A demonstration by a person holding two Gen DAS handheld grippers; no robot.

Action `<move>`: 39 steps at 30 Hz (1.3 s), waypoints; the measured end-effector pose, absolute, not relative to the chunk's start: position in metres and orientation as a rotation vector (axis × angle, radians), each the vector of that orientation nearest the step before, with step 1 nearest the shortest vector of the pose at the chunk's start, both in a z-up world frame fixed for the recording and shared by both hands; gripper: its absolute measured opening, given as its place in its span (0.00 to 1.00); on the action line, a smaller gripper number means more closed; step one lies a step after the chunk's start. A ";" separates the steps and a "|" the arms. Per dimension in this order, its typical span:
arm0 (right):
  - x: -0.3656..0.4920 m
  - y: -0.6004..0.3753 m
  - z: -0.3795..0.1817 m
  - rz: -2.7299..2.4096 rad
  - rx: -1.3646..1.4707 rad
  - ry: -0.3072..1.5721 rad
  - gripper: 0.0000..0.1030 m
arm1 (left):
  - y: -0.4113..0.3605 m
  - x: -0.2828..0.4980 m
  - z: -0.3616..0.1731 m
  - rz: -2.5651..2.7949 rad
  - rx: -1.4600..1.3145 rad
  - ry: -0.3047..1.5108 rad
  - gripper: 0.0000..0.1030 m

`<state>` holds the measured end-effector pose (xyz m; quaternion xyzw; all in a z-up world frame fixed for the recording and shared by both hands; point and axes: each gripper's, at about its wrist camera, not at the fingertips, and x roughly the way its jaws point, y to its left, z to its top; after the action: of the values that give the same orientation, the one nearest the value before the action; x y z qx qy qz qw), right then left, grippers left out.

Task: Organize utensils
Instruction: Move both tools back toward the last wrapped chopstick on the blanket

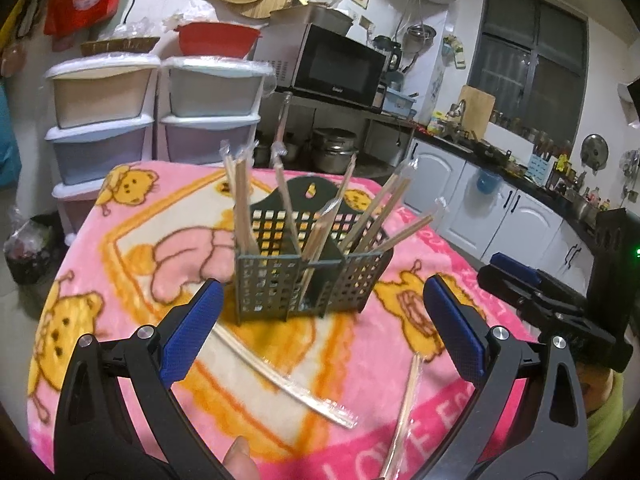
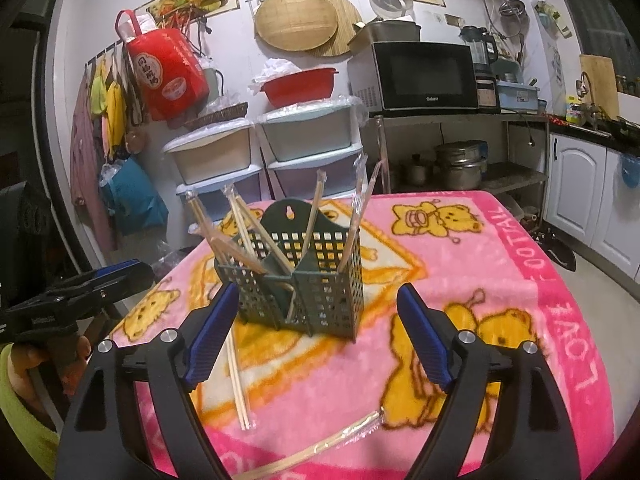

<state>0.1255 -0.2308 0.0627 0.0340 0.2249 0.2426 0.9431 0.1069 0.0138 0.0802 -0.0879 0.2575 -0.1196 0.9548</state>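
Note:
A dark green perforated utensil holder (image 1: 308,276) (image 2: 304,292) stands upright on the pink bear-print blanket (image 1: 128,248) (image 2: 500,264). Several plastic-wrapped chopstick pairs (image 1: 240,200) (image 2: 236,224) lean out of its compartments. Two wrapped pairs lie flat on the blanket: one (image 1: 280,380) (image 2: 236,380) slants in front of the holder, the other (image 1: 404,412) (image 2: 336,436) lies nearer me. My left gripper (image 1: 320,316) hovers open above the first pair, nothing between its blue pads (image 1: 192,332). My right gripper (image 2: 316,328) is open too, empty, just before the holder.
Stacked plastic drawers (image 2: 248,160) stand behind the table. A microwave (image 2: 424,76) sits on a metal rack with pots below. White kitchen cabinets (image 1: 500,216) run along the right. The other gripper shows at each view's edge: the right one (image 1: 560,300), the left one (image 2: 68,300).

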 end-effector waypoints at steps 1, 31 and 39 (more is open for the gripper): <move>0.125 -0.231 0.061 0.494 0.069 0.463 0.76 | 0.015 0.106 0.078 -0.240 -0.180 0.528 0.90; 0.129 -0.247 0.009 0.446 0.037 0.625 0.78 | 0.036 0.112 0.008 -0.164 -0.227 0.716 0.90; 0.134 -0.252 -0.008 0.433 0.039 0.678 0.78 | 0.047 0.127 -0.015 -0.142 -0.251 0.787 0.90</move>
<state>0.1345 -0.2522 -0.0076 0.0190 0.3299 0.2105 0.9201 0.1271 0.0466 -0.0147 -0.1219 0.3822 -0.0691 0.9134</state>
